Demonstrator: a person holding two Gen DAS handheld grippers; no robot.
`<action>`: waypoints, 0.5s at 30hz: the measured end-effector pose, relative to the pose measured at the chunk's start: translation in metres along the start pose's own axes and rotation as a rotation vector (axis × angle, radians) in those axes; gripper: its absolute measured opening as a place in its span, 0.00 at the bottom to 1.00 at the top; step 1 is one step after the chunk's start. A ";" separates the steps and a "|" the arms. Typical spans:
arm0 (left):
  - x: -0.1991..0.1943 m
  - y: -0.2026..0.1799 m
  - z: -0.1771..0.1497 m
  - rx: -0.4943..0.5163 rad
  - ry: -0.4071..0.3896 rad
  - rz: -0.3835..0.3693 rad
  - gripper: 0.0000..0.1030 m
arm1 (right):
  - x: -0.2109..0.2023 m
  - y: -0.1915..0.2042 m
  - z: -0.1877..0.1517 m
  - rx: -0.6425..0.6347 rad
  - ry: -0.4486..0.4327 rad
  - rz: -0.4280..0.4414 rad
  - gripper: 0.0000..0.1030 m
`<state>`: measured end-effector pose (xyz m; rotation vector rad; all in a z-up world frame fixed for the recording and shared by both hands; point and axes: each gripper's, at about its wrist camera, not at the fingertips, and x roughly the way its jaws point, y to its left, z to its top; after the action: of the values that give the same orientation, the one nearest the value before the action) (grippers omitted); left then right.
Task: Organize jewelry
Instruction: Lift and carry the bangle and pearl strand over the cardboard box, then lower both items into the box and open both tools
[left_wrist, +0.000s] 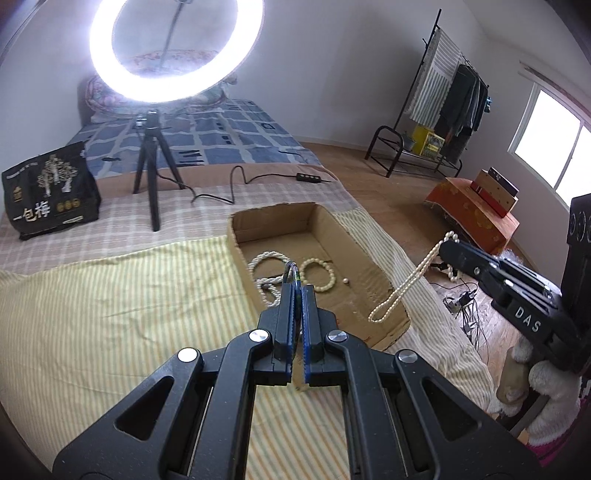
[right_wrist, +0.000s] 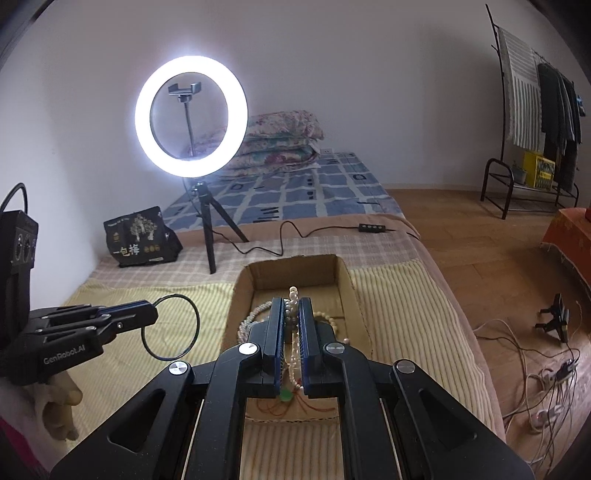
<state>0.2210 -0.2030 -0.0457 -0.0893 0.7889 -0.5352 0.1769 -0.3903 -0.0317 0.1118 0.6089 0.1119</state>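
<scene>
The pearl necklace (left_wrist: 400, 291), clamped in the right hand-held gripper (right_wrist: 291, 314), should be lowered fully inside the cardboard box (left_wrist: 364, 254) before release; the thin bangle (right_wrist: 170, 327) is pinched by the left hand-held gripper (left_wrist: 298, 291).

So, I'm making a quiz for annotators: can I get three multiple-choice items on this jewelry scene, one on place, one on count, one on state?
1. Where does the pale beaded bracelet lie?
A. inside the open brown cardboard box
B. on the striped yellow bedspread
C. on the wooden floor

2. How many grippers are carrying jewelry?
A. none
B. one
C. two

3. In what state is the long white pearl necklace?
A. coiled flat in the box
B. dangling from the right gripper
C. lying on the floor

Answers:
1 A, it rests on the box's floor.
2 C, the left gripper clamps a thin dark ring bangle while the right one grips pearls.
3 B, its loop hangs down from the closed fingers.
</scene>
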 end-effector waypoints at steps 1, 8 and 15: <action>0.004 -0.003 0.000 0.005 0.003 -0.002 0.01 | 0.001 -0.002 -0.001 0.002 0.003 0.000 0.05; 0.028 -0.014 0.005 0.010 0.022 0.002 0.01 | 0.018 -0.020 -0.013 0.030 0.047 -0.001 0.05; 0.049 -0.015 0.016 0.012 0.024 0.007 0.01 | 0.029 -0.029 -0.023 0.044 0.086 0.007 0.05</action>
<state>0.2538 -0.2414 -0.0622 -0.0691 0.8095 -0.5349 0.1896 -0.4129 -0.0713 0.1526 0.6970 0.1103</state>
